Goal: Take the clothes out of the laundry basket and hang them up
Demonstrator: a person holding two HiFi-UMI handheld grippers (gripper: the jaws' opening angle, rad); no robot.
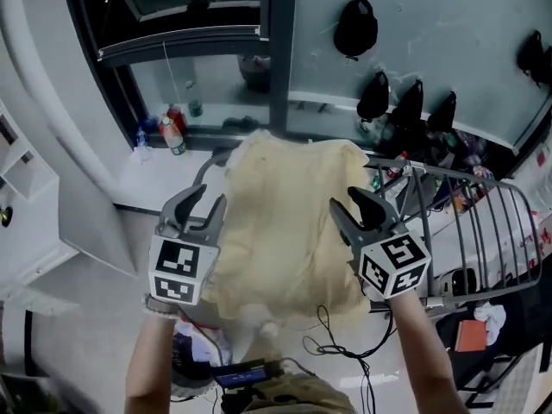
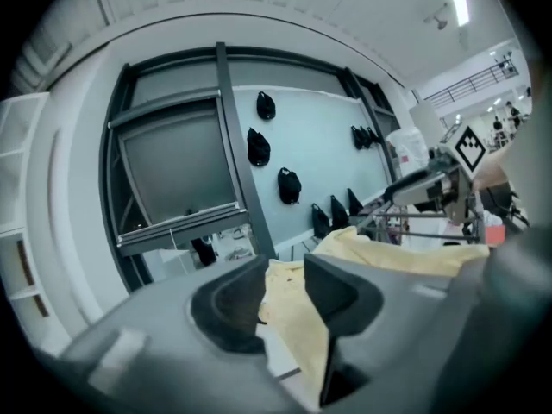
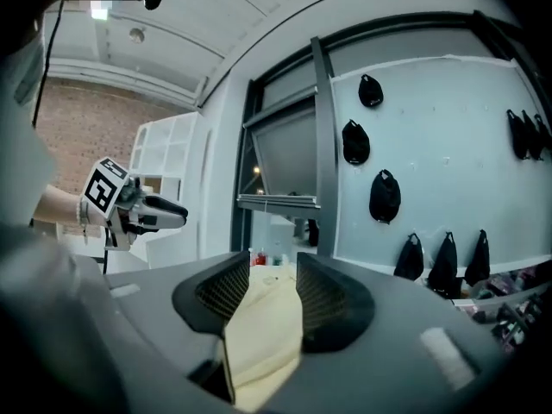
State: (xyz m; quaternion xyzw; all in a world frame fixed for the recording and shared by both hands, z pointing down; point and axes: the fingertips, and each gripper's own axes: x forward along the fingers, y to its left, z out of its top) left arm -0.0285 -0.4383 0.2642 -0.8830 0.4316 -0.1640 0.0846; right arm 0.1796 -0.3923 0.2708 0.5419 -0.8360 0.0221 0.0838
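A pale yellow garment [image 1: 285, 222] hangs spread in the air in front of me between both grippers. My left gripper [image 1: 207, 197] holds its left edge, and in the left gripper view the cloth [image 2: 297, 317] fills the gap between the jaws of that gripper [image 2: 285, 270]. My right gripper [image 1: 349, 201] holds the right edge. In the right gripper view a fold of the cloth [image 3: 263, 335] is pinched between the ribbed pads of that gripper [image 3: 272, 270]. The garment's lower part drops out of sight behind my arms.
A grey metal drying rack [image 1: 483, 222] stands at the right, just beyond the right gripper. Black caps [image 1: 355, 26] hang on the pale wall behind. Bottles [image 1: 172, 132] stand by the dark window frame [image 1: 278, 59]. Cables [image 1: 345, 343] lie on the floor near my feet.
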